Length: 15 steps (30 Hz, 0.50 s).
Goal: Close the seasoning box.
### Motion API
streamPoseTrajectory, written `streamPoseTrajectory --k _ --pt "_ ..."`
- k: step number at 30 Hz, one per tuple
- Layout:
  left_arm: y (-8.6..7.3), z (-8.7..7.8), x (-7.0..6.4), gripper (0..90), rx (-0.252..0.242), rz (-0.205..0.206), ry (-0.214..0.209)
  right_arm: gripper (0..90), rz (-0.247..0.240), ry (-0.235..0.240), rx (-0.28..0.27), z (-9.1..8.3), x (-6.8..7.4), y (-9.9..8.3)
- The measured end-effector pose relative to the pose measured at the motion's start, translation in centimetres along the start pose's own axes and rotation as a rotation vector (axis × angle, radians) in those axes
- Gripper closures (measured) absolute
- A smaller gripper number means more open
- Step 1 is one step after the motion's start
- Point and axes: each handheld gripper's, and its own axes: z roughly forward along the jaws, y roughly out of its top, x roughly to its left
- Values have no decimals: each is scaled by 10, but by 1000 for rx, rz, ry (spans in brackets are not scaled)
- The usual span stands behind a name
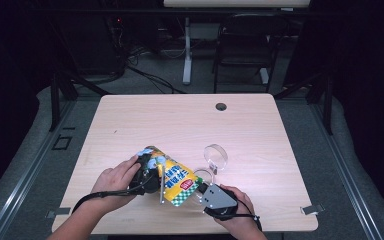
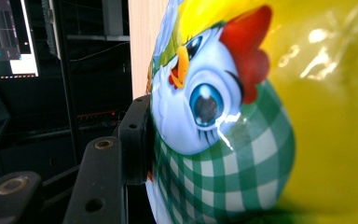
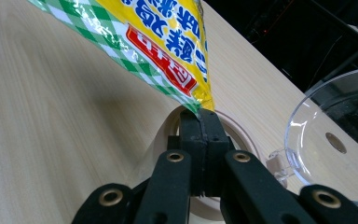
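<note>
**Yellow bag gripped at both ends**

Yellow foil fills my left gripper view: the bag (image 2: 261, 116), glossy, printed with a cartoon chicken over green-and-white check. I've got it from both ends. My left gripper (image 1: 147, 172) sits at the bag's upper end in the high view, and in its own view one black jaw presses flat against the chicken's side. The other jaw is hidden behind the bag, so I read it as clamped on the bag, not wide apart.

Over to my right gripper (image 3: 199, 128): jaws fully together, pinching the bag's bottom corner, the thin sealed edge caught right between the tips. Red label and blue lettering hang just above them.

From the high view the bag (image 1: 172, 177) runs slanted between my two hands near the front edge of the table (image 1: 145, 120), held up off the pale wood rather than lying flat; its shadow falls on the wood beneath in the right gripper view.

Just past my right gripper stands a clear container (image 1: 204, 176) on the table, its round hinged lid (image 1: 215, 156) tipped open behind it. In the right gripper view that lid (image 3: 340, 140) is close at the right, and the container's rim curves directly behind my closed jaws.
</note>
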Motion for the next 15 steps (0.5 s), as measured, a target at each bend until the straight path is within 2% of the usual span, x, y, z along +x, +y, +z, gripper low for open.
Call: streamPoseTrajectory --k 3,4,15 --pt "1 -1 2 521 3 22 7 900 -5 -11 -4 0 1 0" --pt "1 -2 2 521 8 15 4 900 -9 -14 -3 0 1 0" --pt "3 -6 7 522 28 60 20 900 -19 -28 -9 0 3 1"
